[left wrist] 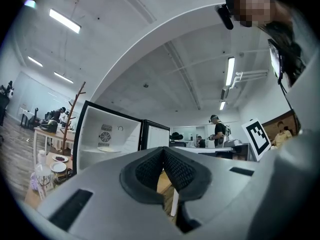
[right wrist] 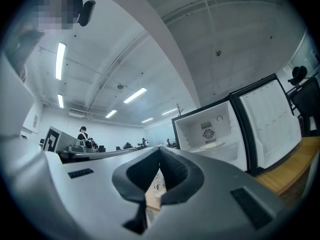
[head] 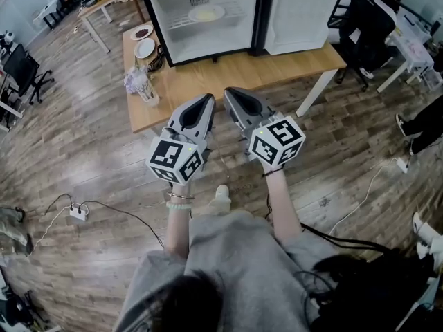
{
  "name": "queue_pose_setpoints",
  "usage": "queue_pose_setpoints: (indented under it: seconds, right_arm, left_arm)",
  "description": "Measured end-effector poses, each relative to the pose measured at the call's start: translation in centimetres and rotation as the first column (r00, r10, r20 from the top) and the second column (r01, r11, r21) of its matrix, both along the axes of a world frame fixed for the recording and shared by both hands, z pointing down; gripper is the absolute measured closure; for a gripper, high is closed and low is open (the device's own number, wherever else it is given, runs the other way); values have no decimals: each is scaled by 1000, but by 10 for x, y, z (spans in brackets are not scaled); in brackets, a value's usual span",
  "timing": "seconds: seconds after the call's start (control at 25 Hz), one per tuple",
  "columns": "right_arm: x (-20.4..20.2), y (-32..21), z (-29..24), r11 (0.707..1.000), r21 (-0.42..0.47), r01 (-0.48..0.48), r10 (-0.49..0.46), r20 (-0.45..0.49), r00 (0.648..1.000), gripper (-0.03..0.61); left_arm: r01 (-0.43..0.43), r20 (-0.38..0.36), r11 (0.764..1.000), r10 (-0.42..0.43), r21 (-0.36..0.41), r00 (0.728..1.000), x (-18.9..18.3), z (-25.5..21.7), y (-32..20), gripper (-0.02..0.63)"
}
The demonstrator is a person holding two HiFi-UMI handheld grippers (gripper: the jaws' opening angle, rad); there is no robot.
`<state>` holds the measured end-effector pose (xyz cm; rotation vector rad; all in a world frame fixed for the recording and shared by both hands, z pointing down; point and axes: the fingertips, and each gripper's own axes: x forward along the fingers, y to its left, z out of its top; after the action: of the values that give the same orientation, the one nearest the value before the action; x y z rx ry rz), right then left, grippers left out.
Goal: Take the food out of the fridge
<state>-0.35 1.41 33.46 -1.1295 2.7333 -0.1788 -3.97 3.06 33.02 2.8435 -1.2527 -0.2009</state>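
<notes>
An open mini fridge point(head: 201, 19) stands on a wooden table point(head: 208, 78), its door point(head: 299, 12) swung out to the right. A plate of pale yellow food point(head: 206, 12) lies on its wire shelf. It also shows in the left gripper view, as the plate point(left wrist: 108, 148), and in the right gripper view, as the plate point(right wrist: 210, 144). My left gripper point(head: 208, 101) and right gripper point(head: 230, 93) hover side by side before the table's near edge, well short of the fridge. Both are shut and hold nothing, with the pads meeting at the left gripper's tip point(left wrist: 162, 151) and the right gripper's tip point(right wrist: 160, 151).
Two small plates point(head: 144, 47) and a wrapped bunch of flowers point(head: 142, 85) sit on the table left of the fridge. An office chair point(head: 370, 26) stands at the right. A power strip point(head: 77, 213) and cables lie on the wooden floor.
</notes>
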Motion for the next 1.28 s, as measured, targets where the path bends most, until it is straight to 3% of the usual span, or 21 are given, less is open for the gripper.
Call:
queue_pose_setpoints:
  seconds: [0.36,0.72,1.28]
  right_arm:
    - [7,-59,4,999,-2,-37,37,16,999,569]
    - [-11,-104,7,999,5,-42,41,27,999,569]
    - [-19,-152,12,999,-17,-34,35,18,999,569]
  left_arm:
    - [-41,0,999,41,1,999,1,2,-59,606]
    - [-53,-1,998,53,19,999,-17,1,-104,606]
    - [-43,0,999,43,2,999,-24,6,-150,606]
